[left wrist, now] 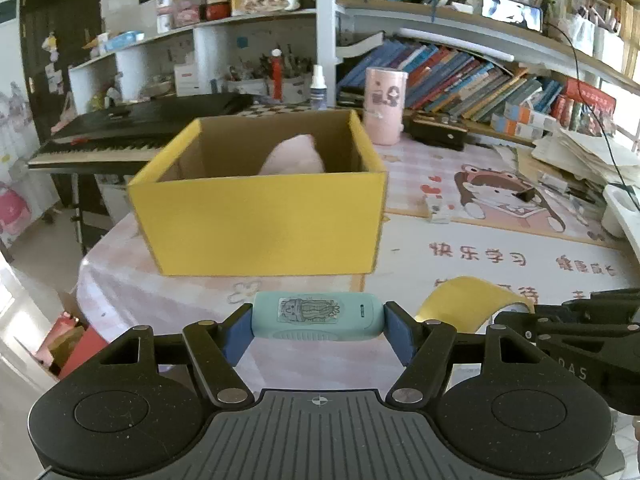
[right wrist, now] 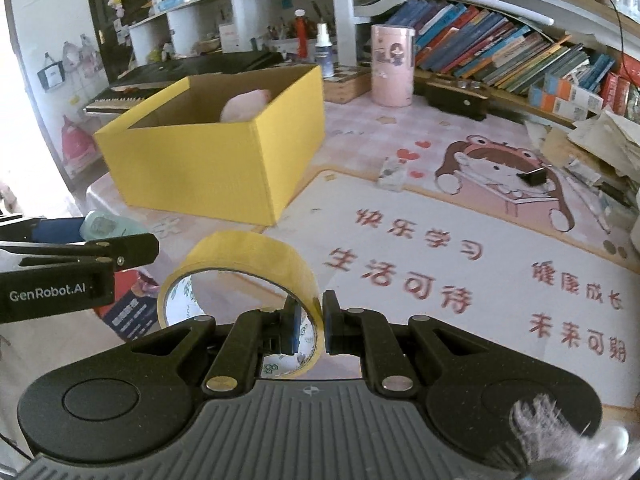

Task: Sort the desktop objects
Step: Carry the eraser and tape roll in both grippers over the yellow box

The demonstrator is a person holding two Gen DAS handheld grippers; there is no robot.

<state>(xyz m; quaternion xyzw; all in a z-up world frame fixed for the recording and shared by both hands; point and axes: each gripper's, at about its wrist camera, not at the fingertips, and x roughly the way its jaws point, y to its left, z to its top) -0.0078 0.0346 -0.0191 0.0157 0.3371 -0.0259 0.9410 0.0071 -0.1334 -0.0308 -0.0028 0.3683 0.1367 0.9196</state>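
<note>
My left gripper (left wrist: pixel 318 320) is shut on a teal device with a cactus sticker (left wrist: pixel 316 315), held crosswise in front of the yellow box (left wrist: pixel 260 224). The box is open on top with a pink soft thing (left wrist: pixel 294 156) inside. My right gripper (right wrist: pixel 310 320) is shut on the wall of a yellow tape roll (right wrist: pixel 244 256), held above the mat, right of the box (right wrist: pixel 208 164). The tape roll also shows in the left wrist view (left wrist: pixel 468 300), and the teal device in the right wrist view (right wrist: pixel 106 226).
A pink cartoon desk mat (right wrist: pixel 460 264) covers the table. A pink cylinder (right wrist: pixel 392 66), a black case (right wrist: pixel 456 100), a spray bottle (right wrist: pixel 324 50) and slanted books (right wrist: pixel 520 56) stand behind. A binder clip (right wrist: pixel 534 178), a small wrapper (right wrist: pixel 390 174) and papers (right wrist: pixel 600 140) lie at right. A keyboard (left wrist: pixel 120 140) stands left.
</note>
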